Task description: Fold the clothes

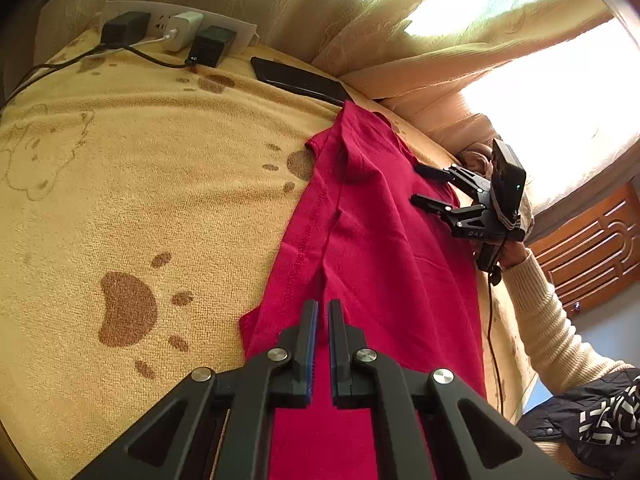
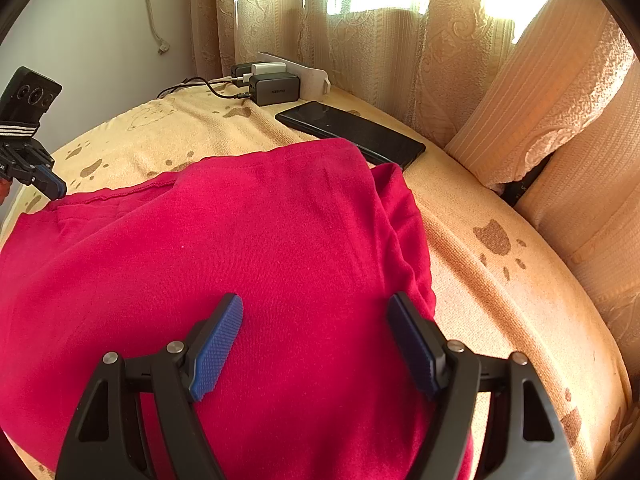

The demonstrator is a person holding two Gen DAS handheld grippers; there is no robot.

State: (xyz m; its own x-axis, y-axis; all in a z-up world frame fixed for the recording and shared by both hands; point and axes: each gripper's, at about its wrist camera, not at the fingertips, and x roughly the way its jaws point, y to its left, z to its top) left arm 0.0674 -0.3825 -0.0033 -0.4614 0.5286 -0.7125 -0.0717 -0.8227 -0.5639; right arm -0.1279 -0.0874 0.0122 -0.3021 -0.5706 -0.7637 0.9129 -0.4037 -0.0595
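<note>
A red garment lies partly folded on a yellow paw-print towel. My left gripper hovers over the garment's near edge with its jaws almost together and nothing clearly between them. My right gripper is open and empty, just above the garment near its right edge. The right gripper also shows in the left wrist view, open, at the garment's far side. The left gripper's fingertips show at the garment's left corner in the right wrist view.
A black phone lies on the towel just beyond the garment, also in the left wrist view. A power strip with chargers and cables sits at the far end. Curtains hang along the edge.
</note>
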